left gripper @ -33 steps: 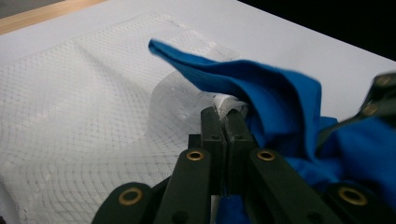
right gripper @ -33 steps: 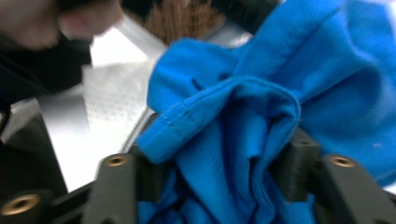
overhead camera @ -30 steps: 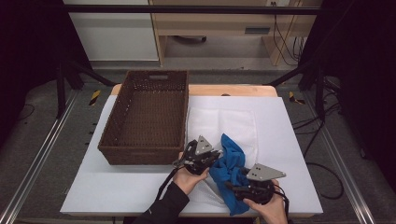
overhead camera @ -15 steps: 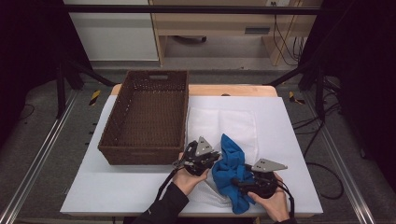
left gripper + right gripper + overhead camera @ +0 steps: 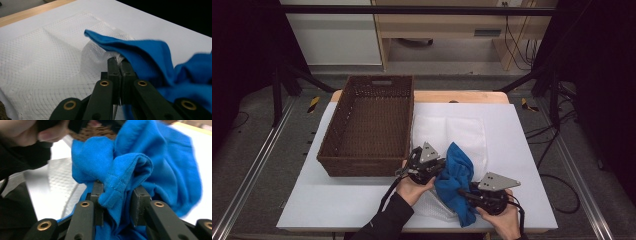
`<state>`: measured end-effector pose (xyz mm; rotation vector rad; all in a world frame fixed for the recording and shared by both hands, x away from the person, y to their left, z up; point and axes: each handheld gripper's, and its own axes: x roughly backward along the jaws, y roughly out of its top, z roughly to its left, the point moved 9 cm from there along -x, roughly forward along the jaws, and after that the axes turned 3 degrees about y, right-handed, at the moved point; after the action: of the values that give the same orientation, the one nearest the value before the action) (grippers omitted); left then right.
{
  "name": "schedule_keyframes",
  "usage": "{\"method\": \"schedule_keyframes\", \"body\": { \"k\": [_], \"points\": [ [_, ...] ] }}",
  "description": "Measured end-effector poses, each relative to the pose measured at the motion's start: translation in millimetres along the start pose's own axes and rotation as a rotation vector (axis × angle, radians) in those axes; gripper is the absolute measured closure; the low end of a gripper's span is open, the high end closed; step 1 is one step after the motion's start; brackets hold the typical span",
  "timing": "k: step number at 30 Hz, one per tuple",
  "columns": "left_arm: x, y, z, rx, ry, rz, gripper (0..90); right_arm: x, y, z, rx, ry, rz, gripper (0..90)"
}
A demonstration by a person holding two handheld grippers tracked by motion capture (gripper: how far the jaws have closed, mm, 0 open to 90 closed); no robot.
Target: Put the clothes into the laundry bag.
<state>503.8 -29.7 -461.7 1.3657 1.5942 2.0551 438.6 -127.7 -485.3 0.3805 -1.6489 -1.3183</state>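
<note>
Blue cloth [image 5: 455, 176] bunched on white mesh bag [image 5: 447, 131], near front table edge, beside wicker basket [image 5: 367, 125]. Left gripper [image 5: 119, 65] clenched on mesh edge, maybe cloth too, hard to tell. Right gripper [image 5: 117, 192] jaws just been closing, thick hemmed fold between them. Cloth soft, light, floppy; grab bunched hem, not single layer

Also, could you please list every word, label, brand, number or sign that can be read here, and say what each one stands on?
None: no readable text shows.
The yellow-and-black striped markers on the floor are plain hazard stripes, without letters.
The woven basket, the blue cloth, the white mesh bag and the grey plates on the grippers bear no print.
</note>
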Motion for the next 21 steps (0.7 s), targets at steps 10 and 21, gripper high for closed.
{"method": "schedule_keyframes", "body": {
  "k": [10,21],
  "points": [
    [13.1,0.6,-7.4,-0.020,-0.015,-0.024,89.2,-49.1,-11.1,-14.6,-0.054,-0.058,0.102,70.5],
    [11.8,-10.5,-3.2,-0.002,-0.012,-0.027,89.1,-43.8,-7.3,-17.7,-0.047,-0.106,0.047,51.9]
  ]
}}
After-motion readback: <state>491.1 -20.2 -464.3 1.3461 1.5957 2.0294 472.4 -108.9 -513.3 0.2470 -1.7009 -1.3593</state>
